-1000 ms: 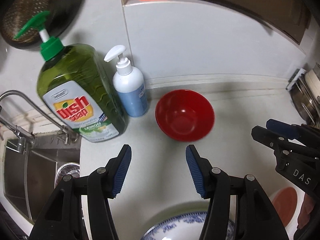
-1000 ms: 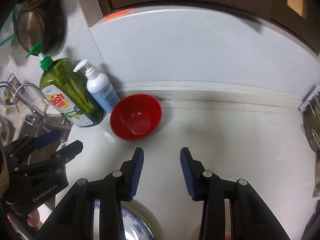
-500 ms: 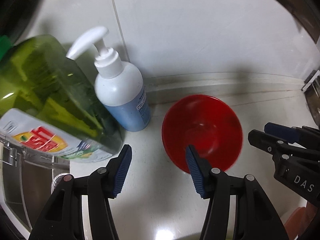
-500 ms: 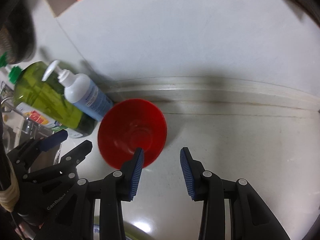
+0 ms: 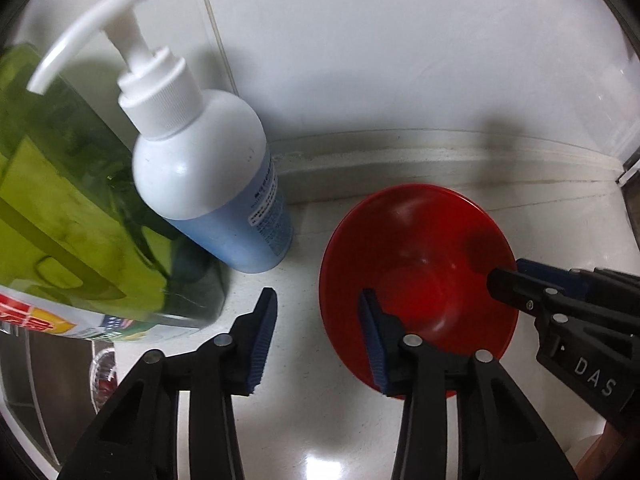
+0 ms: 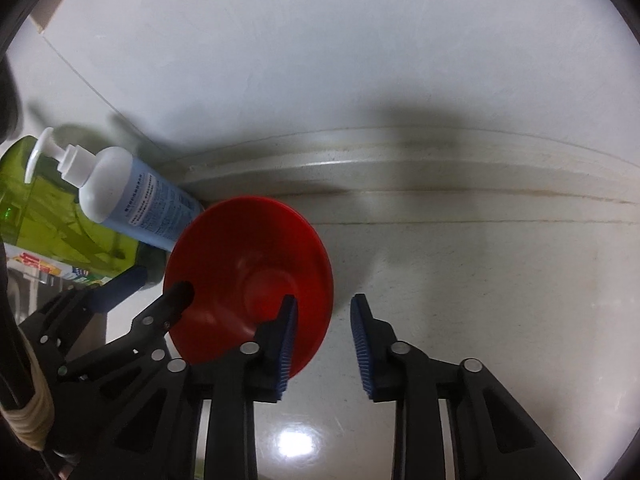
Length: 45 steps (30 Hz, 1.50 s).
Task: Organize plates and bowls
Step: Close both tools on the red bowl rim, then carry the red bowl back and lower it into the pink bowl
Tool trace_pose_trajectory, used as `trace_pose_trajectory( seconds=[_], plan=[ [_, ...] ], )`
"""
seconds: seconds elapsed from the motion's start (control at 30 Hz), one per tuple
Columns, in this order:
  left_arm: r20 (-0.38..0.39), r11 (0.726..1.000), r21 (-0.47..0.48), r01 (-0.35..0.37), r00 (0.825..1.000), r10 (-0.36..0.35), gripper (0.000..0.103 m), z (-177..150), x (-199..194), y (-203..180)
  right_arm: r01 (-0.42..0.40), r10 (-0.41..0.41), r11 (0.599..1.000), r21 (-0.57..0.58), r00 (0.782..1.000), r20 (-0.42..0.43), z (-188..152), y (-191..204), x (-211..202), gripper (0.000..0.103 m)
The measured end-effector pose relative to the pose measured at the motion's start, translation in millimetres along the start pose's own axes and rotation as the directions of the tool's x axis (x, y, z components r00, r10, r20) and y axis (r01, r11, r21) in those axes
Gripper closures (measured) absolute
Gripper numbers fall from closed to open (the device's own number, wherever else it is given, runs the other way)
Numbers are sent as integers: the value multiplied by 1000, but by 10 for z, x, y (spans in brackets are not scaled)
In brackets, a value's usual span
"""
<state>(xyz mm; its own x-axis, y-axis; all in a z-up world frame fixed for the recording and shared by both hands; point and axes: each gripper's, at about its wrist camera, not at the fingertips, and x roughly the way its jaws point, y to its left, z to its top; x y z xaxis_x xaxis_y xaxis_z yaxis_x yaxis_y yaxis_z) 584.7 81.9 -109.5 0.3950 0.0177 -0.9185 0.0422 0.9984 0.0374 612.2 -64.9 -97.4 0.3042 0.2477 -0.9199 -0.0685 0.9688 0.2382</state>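
A red bowl (image 5: pixel 420 264) stands upright on the white counter near the back wall; it also shows in the right wrist view (image 6: pixel 248 264). My left gripper (image 5: pixel 316 336) is open, its right finger inside the bowl over the left rim, its left finger outside. My right gripper (image 6: pixel 324 344) is open, its left finger inside the bowl over the right rim, its right finger outside on the counter. Each gripper shows in the other's view, the right one (image 5: pixel 560 304) and the left one (image 6: pixel 120 320). Neither is closed on the rim.
A white and blue pump bottle (image 5: pixel 208 184) and a large green dish soap bottle (image 5: pixel 72 216) stand just left of the bowl, close to my left finger. A steel sink (image 5: pixel 52 384) lies at the lower left. The white wall (image 6: pixel 320 60) rises behind.
Both grippers have moved forward and down to the red bowl, so one finger of each now reaches inside it. The blue and white dish at the bottom has left view.
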Motion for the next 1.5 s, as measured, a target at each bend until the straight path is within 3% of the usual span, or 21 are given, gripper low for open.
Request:
trace_pose_trajectory(
  seconds=[0.37,0.63,0.87,1.5],
  plan=[
    [-10,1000,10,13,1000,-13,91,47,139,-64,-2,2,1000,20,1000,-14,66,11,158,91],
    [-6,999,-17,31,1000,-31,93,48,129,-20,1,-1,999,33,1000,-13,69,-7,191,93],
    [23,998,-29,50,999,-49,93,-14,-117,38,-9,9,999,41,1000,10,4,-39,39,93],
    [142,992,50,116,982,-122,93,-508,-1066,-374,-16,3,994,105,992,127,-692,-204,-911,93]
  ],
)
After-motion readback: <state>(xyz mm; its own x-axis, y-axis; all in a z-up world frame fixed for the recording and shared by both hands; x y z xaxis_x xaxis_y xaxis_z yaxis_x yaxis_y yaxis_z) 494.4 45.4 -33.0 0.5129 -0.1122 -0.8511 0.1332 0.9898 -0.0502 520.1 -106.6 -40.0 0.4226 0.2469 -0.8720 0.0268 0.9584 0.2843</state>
